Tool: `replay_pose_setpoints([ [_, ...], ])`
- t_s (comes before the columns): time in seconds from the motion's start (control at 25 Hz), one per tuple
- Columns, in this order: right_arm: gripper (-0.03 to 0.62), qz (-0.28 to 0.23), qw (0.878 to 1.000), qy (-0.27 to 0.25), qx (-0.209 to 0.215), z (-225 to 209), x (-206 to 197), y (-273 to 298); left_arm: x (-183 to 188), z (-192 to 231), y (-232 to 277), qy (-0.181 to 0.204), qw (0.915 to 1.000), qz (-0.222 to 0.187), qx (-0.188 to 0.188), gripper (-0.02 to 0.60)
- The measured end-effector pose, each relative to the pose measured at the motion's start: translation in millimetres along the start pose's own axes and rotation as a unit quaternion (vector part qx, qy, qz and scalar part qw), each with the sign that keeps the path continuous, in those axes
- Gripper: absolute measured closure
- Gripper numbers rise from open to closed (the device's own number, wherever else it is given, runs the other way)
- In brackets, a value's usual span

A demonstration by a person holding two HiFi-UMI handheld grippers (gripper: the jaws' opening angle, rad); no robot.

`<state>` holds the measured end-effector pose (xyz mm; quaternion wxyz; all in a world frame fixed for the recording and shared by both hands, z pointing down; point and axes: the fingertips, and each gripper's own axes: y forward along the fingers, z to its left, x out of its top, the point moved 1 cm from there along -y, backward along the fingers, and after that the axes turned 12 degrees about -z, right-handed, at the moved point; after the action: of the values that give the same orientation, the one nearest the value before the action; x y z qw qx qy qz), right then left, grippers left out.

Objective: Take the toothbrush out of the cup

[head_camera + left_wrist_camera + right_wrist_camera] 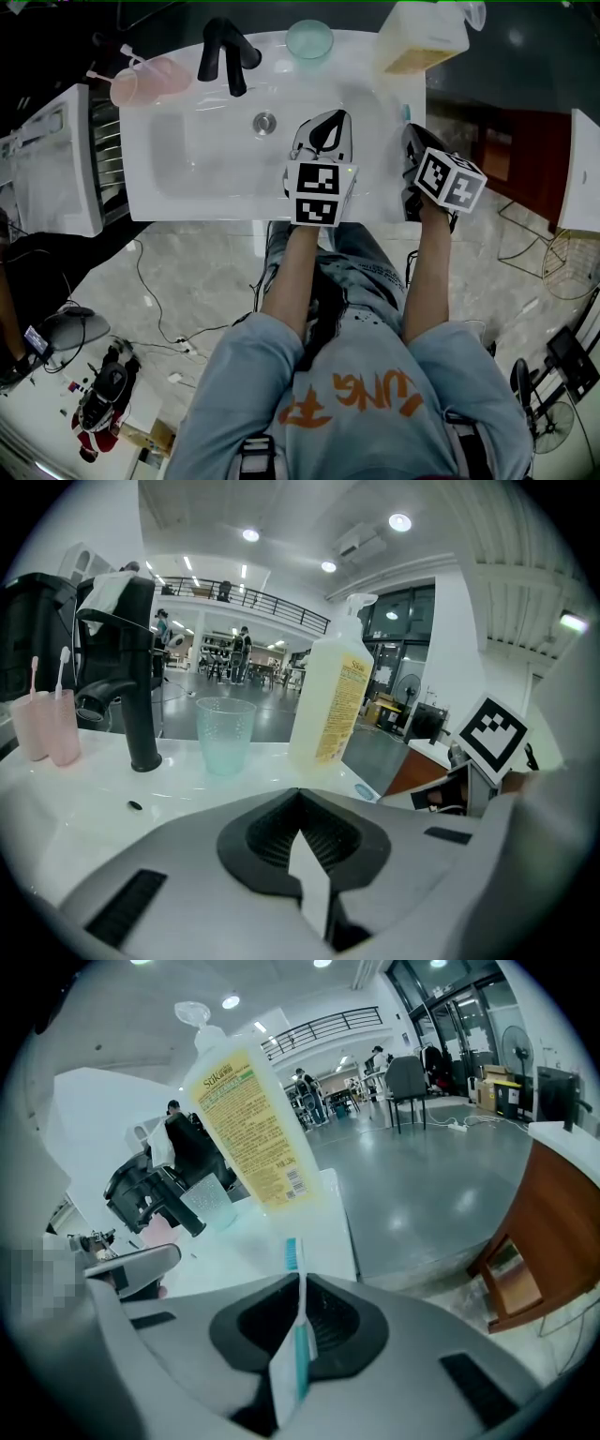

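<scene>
My right gripper [300, 1288] is shut on a teal and white toothbrush [292, 1254], whose head sticks out past the jaws over the white counter. In the head view that gripper [411, 142] rests at the sink's right edge, with the toothbrush tip [406, 112] just beyond it. Two pink cups [150, 80] stand at the far left of the sink [169, 187], each with a pale toothbrush [36, 675] in it. My left gripper [323, 127] hovers over the basin's right side, shut with nothing between its jaws [300, 799].
A black faucet [225, 56] stands behind the basin, and a drain [264, 122] lies in front of it. A pale green cup [309, 39] and a yellow soap bottle [422, 37] stand at the back right. Cables lie on the floor below.
</scene>
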<state>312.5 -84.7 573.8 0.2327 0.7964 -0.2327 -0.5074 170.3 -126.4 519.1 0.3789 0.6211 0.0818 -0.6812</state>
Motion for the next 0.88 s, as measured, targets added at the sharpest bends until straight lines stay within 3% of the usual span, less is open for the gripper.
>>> replay_pose_setpoints([
  [0.32, 0.551, 0.000, 0.998, -0.060, -0.037, -5, 1, 1, 1, 1, 2, 0.000, 1.0000, 0.002, -0.006, 0.574],
  [0.64, 0.551, -0.002, 0.997, -0.066, -0.044, -3, 4, 1, 3, 4, 2, 0.001, 1.0000, 0.001, -0.007, 0.574],
  [0.88, 0.551, -0.033, 0.996, -0.076, -0.034, 2, 23, -8, 8, 3, -1, 0.002, 1.0000, -0.008, -0.005, 0.574],
])
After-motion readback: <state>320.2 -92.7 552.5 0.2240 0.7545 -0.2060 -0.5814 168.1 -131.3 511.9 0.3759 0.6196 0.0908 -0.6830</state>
